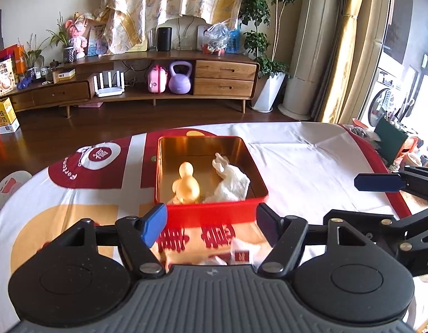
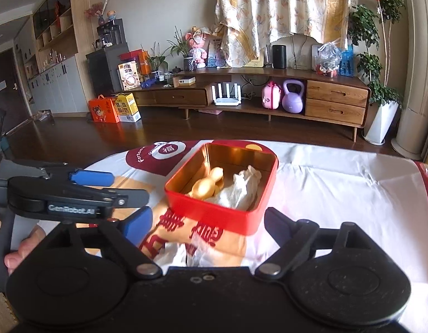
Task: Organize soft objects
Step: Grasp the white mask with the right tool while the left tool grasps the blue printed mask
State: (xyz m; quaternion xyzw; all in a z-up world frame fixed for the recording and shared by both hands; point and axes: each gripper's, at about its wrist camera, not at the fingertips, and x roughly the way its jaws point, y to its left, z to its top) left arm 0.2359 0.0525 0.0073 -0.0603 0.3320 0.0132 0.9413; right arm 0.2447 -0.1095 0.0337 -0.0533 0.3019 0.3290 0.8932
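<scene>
Hovering just short of the near wall of a red rectangular metal tin (image 1: 214, 213) with a gold inside, the left gripper (image 1: 211, 223) points down at a slant, its blue-padded jaws spread apart with nothing between them. The right gripper (image 2: 208, 223) hangs at a like slant before the same tin, seen from its near right corner, jaws wide and empty; in the left wrist view its blue fingertips (image 1: 377, 182) show to the right of the tin. Part of the person's hand (image 2: 16, 245) grips the left handle, left of the tin in the right wrist view.

The tin stands on a bench under a white cloth (image 1: 311, 161) printed with red and orange shapes. On the cloth between the tin and the grippers lies a crumpled clear plastic wrapper (image 1: 238, 255) with red marks, blurred. Nothing blocks the tin's open top.

Inside the tin a soft yellow duck-shaped toy (image 1: 186, 184) sits against the left half, its round head toward the far wall. Beside it, filling the right half, lies a white crumpled cloth piece (image 1: 230, 183), touching the near wall.
</scene>
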